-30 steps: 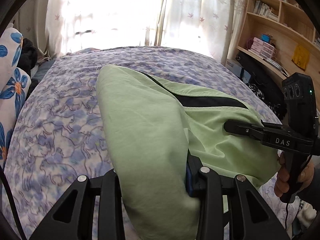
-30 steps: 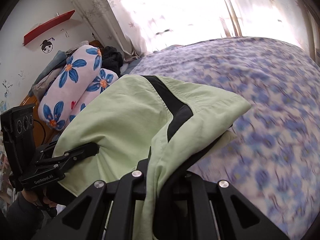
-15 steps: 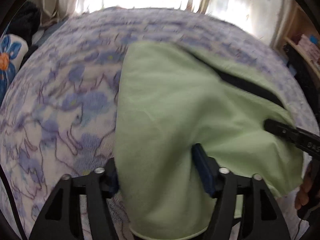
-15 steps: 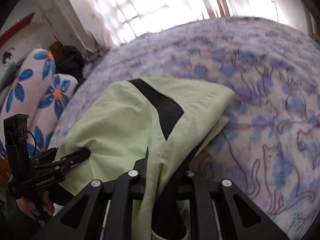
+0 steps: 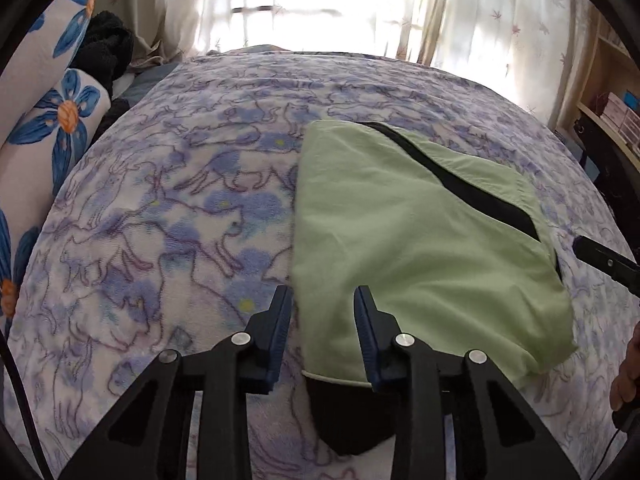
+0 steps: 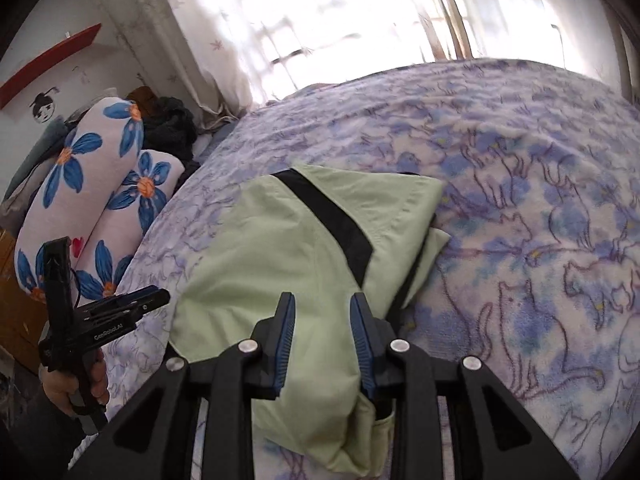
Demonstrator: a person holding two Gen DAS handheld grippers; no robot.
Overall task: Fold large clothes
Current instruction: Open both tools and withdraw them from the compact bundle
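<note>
A light green garment (image 5: 420, 248) with a black stripe lies folded flat on the bed; in the right wrist view the garment (image 6: 288, 248) fills the middle. My left gripper (image 5: 322, 300) hovers over its near left corner, jaws closing, the fabric's edge lying between the pads without being pressed. My right gripper (image 6: 323, 304) is over the near right part, jaws opening, cloth loose below them. A dark piece (image 5: 348, 420) sticks out under the near hem. The right gripper (image 5: 600, 258) shows at the right edge, the left gripper (image 6: 120, 312) at the left, each in a hand.
The bed carries a purple cat-print blanket (image 5: 160, 240) with room around the garment. Blue-flowered pillows (image 6: 92, 184) and dark clothes (image 6: 168, 128) lie at the left. A curtained window is behind the bed, and wooden shelves (image 5: 616, 112) stand at the right.
Both grippers came down with the lifted fabric and let it go. The garment now lies flat on the blanket. The left jaws spread wide, then narrowed.
</note>
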